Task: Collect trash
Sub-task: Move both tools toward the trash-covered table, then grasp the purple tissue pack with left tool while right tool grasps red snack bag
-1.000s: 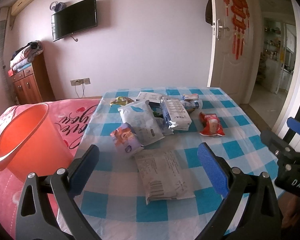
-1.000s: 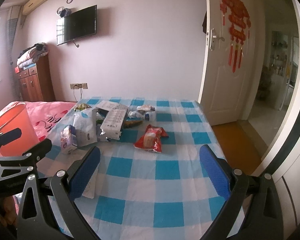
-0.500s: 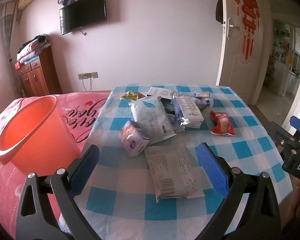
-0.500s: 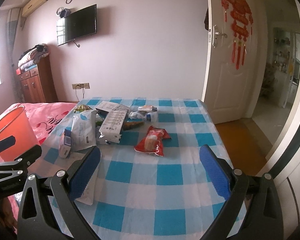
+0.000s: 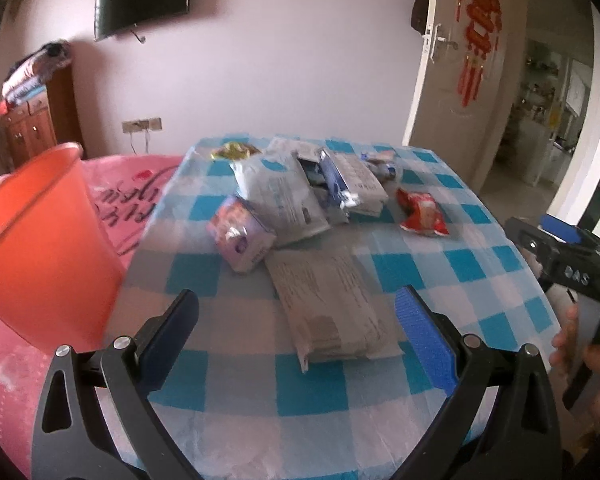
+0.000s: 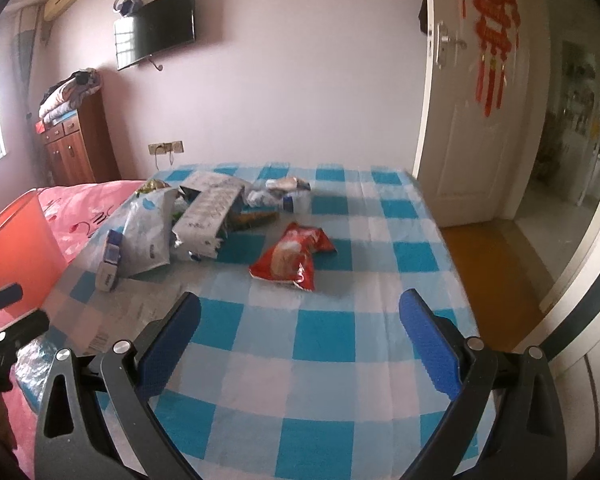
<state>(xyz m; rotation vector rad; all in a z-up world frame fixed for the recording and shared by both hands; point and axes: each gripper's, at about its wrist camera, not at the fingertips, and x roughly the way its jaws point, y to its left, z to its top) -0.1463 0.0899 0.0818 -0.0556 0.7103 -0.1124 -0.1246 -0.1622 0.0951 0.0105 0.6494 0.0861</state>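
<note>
Several empty wrappers lie on a blue-and-white checked tablecloth (image 5: pixel 480 264). Nearest my open left gripper (image 5: pixel 298 334) is a flat grey paper packet (image 5: pixel 328 308), just ahead of the fingertips. Behind it lie a small purple pack (image 5: pixel 242 240), a large white-blue bag (image 5: pixel 280 196), a silver-blue bag (image 5: pixel 352 184) and a red snack wrapper (image 5: pixel 420 214). My right gripper (image 6: pixel 300 336) is open and empty over the tablecloth (image 6: pixel 340 340), with the red snack wrapper (image 6: pixel 292 256) ahead of it. An orange bucket (image 5: pixel 36 236) stands left of the table.
A pink bedspread (image 5: pixel 140 188) lies under the bucket, left of the table. A wooden cabinet (image 6: pixel 76 144) with folded blankets stands against the far wall. A white door (image 6: pixel 472 112) is open at the right. A hand (image 5: pixel 576 356) holds the right gripper's handle.
Both grippers have moved forward and lower toward the table, so the wrappers look larger. The left view has swung slightly left. Both stay open and empty.
</note>
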